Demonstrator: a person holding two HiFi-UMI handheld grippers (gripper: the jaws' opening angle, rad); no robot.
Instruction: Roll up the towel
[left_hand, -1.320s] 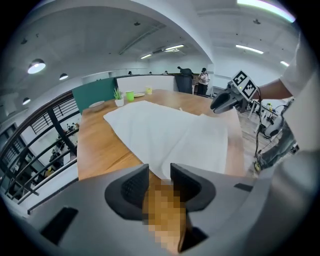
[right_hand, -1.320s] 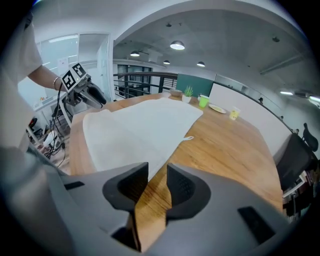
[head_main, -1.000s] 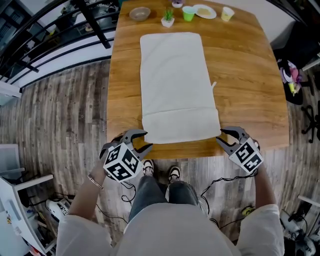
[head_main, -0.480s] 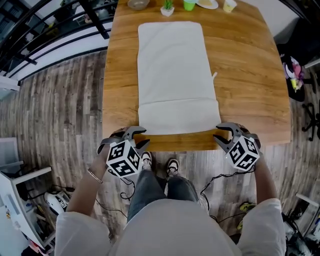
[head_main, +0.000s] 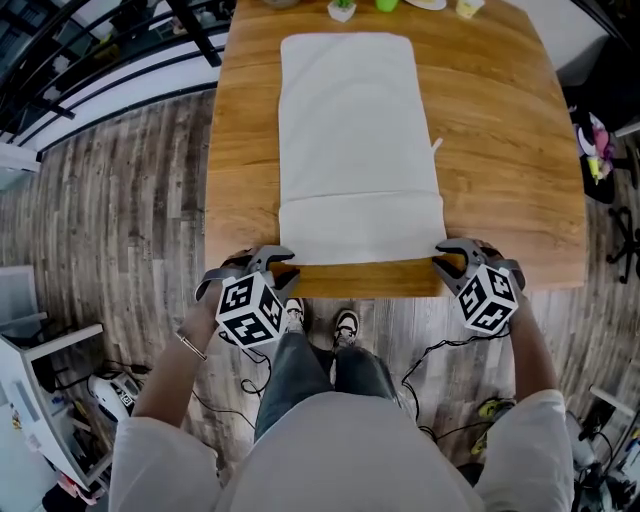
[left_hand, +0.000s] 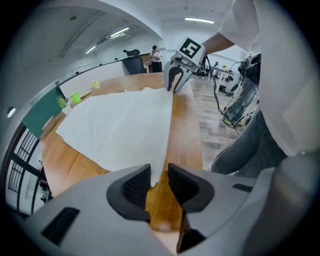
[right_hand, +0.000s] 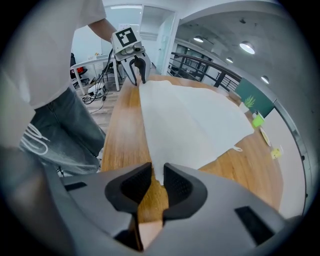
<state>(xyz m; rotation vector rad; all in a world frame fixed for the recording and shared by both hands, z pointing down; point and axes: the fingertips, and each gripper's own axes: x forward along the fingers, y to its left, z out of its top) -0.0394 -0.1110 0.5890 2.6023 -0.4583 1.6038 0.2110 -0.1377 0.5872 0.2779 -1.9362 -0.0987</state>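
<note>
Towel (head_main: 355, 140) corners between left claw (left_hand: 159, 172), right claw (right_hand: 158, 172) (jaws just closing).

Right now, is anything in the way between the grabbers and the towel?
No, nothing visible. The left gripper and the right gripper each sit at a near corner of the white towel on the wooden table. Each corner tip lies between jaws that have just been closing but show a gap.
</note>
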